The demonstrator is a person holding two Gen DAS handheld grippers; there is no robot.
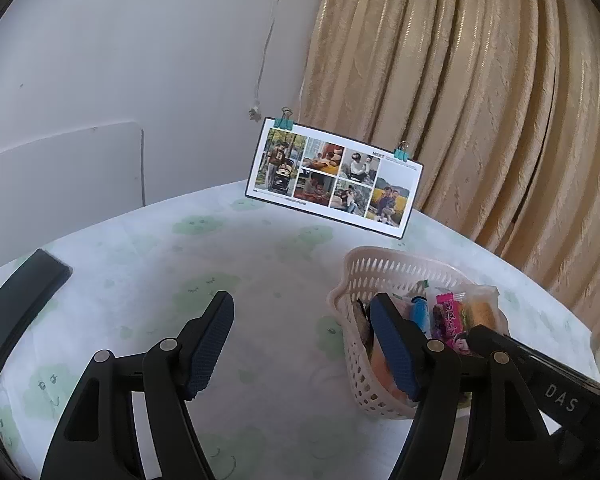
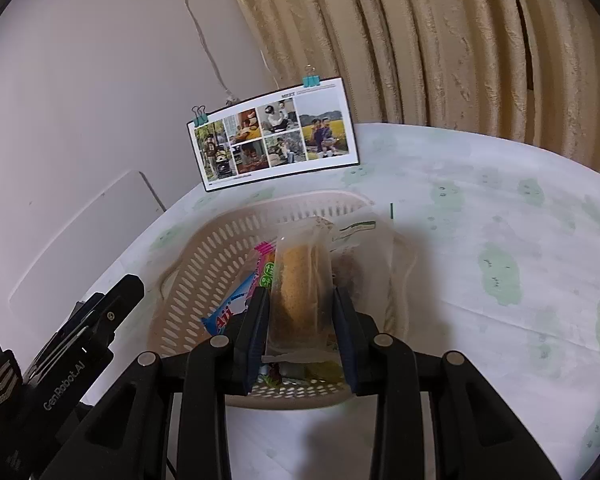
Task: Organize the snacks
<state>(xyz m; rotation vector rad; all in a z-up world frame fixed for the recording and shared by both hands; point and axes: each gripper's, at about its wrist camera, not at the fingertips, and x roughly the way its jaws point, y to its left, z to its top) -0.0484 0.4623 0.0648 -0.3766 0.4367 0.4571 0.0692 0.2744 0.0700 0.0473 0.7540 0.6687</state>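
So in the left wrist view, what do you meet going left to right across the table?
Flat black rectangular slab → open left gripper → clipped photo collage card standing at the back → beige perforated plastic basket with snack packets, including a pink-wrapped packet.

Perforated plastic basket [image 2: 236, 236]; glossy clear snack wrapper [image 2: 300, 280].

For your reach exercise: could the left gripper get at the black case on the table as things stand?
Probably yes. The left gripper is open and holds nothing, and bare table lies between it and the black case; nothing blocks the way.
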